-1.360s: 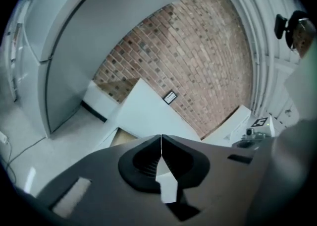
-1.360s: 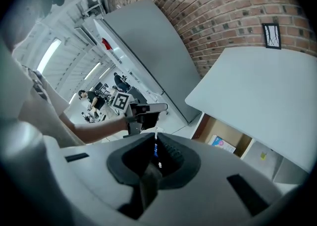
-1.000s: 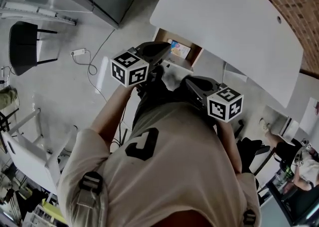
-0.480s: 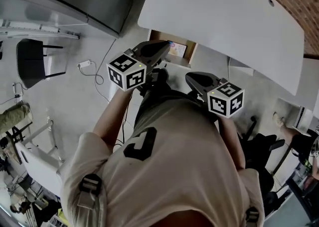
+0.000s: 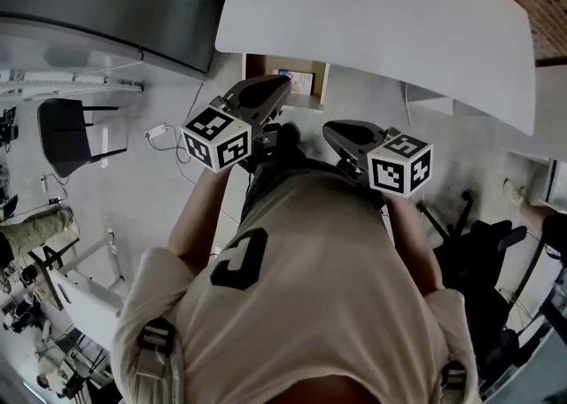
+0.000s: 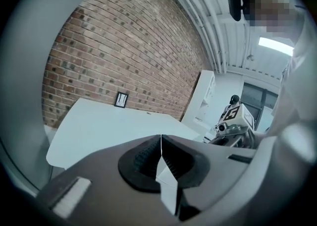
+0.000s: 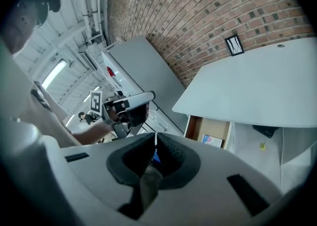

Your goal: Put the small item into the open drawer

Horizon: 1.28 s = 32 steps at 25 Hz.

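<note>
Sliding leftward in view since a second ago, the open drawer [image 5: 259,68] now sits just beyond the left gripper [image 6: 161,137] (clenched empty, like the right gripper [image 7: 155,134]); the small item [image 5: 295,81] seemingly lies inside.

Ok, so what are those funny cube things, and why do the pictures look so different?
A person holds a tool in each hand. Each tool has two pinching jaws and a patterned cube. The picture from above comes from a camera on the person's head. The other two come from cameras riding on the left gripper and the right gripper. Both have their jaws closed, with nothing clearly held. Ahead stands a white table with a small frame at its back edge. Under it, an open wooden drawer holds a colourful card.
</note>
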{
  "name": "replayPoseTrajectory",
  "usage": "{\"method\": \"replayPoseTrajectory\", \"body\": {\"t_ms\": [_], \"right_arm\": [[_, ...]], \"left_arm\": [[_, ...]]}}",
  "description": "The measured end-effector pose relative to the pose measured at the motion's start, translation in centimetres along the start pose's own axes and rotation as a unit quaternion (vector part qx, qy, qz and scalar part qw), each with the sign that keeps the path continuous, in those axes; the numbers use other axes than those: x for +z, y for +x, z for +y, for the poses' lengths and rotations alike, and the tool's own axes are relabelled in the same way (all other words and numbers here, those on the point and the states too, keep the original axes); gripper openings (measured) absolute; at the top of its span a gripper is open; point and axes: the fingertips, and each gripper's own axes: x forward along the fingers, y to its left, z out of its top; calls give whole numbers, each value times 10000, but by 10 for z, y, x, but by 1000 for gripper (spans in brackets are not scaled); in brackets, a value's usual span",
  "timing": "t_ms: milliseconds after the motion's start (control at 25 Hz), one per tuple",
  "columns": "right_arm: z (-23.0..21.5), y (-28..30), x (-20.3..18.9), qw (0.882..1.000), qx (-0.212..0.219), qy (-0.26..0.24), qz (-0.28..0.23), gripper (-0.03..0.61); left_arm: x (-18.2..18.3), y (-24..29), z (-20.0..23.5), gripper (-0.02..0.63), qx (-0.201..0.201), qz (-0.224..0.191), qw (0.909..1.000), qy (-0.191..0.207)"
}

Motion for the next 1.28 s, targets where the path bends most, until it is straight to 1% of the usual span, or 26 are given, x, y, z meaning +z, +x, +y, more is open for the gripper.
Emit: {"method": "replayPoseTrajectory", "body": {"t_ms": [160,440,720,880,1080,1280], "right_arm": [[0,-13,-5,9999,84,56,-85,14],[2,-38,-14,9997,187,-133,-130,14],[-2,-69,-26,9991,300,-248,-140,14],[-11,-89,-37,9990,402,-139,-156,14],[-18,-109,-53,9979,621,50,-153,14],[-10,-113,-74,9931,1136,287,14,14]], "left_arm": [[-3,0,-16,7,80,58,9999,117],[-9,1,-47,6,203,48,9995,248],[-17,9,-78,6,326,49,9991,264],[-23,22,-100,7,372,85,9989,268],[-39,32,-125,6,458,173,9986,178],[-54,26,-142,7,601,264,9978,51]]}}
